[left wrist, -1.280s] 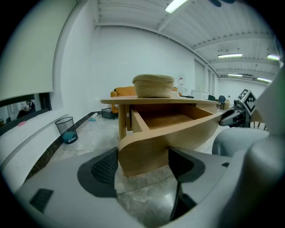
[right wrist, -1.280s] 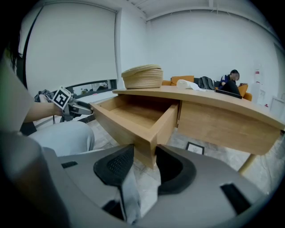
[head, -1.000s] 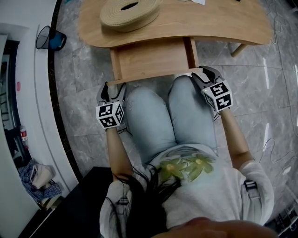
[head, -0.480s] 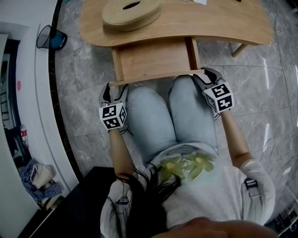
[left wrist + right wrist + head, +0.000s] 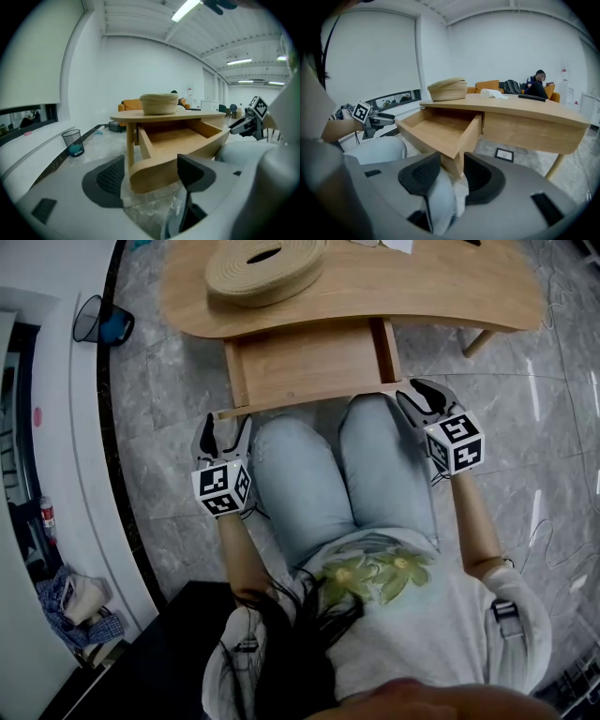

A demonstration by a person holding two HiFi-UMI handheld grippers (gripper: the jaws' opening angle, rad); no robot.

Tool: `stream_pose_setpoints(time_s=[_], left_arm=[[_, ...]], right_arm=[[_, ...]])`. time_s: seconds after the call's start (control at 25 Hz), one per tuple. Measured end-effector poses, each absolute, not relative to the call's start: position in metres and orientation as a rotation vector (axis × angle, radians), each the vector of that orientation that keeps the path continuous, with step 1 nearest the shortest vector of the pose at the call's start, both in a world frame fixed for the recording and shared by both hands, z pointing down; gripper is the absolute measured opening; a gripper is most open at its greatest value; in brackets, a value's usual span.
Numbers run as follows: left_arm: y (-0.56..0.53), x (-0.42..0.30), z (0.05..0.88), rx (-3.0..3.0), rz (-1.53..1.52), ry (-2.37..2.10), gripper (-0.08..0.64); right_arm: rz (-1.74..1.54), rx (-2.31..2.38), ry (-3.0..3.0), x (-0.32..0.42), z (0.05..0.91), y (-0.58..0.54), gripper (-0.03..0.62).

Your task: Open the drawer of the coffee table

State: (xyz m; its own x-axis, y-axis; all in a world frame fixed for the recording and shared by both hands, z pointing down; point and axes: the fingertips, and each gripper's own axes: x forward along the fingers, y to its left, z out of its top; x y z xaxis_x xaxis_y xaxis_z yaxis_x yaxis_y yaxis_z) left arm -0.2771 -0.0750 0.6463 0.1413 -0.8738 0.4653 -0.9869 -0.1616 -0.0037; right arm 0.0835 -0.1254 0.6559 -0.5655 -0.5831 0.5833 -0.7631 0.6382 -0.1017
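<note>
Under the tabletop [image 5: 422,287], the drawer [image 5: 309,360] stands pulled well out toward six o'clock, pale wood and empty, its front edge running nine to three. The right claw [image 5: 418,393] hovers just beside the front's three o'clock corner, jaws wide, gripping nothing. The left claw [image 5: 225,427], equally wide and empty, sits near the nine o'clock corner, with the drawer at its one o'clock.

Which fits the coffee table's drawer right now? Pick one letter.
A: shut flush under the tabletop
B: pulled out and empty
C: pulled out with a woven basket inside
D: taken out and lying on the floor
B: the drawer stands pulled out from under the coffee table with its wooden bottom bare, while the woven basket sits on top of the table.
</note>
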Motion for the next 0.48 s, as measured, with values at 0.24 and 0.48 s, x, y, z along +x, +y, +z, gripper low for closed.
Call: stream_pose_setpoints(time_s=[0.24, 0.48], left_arm=[[-0.095, -0.243, 0.601, 2.266, 0.438, -1.809, 0.364], [-0.111, -0.189, 0.585, 2.397, 0.346, -1.697, 0.364]], right_arm=[[0.430, 1.074, -2.535, 0.056, 0.607, -0.126, 0.163], [0.375, 1.043, -2.656, 0.011, 0.581, -0.121, 0.132]])
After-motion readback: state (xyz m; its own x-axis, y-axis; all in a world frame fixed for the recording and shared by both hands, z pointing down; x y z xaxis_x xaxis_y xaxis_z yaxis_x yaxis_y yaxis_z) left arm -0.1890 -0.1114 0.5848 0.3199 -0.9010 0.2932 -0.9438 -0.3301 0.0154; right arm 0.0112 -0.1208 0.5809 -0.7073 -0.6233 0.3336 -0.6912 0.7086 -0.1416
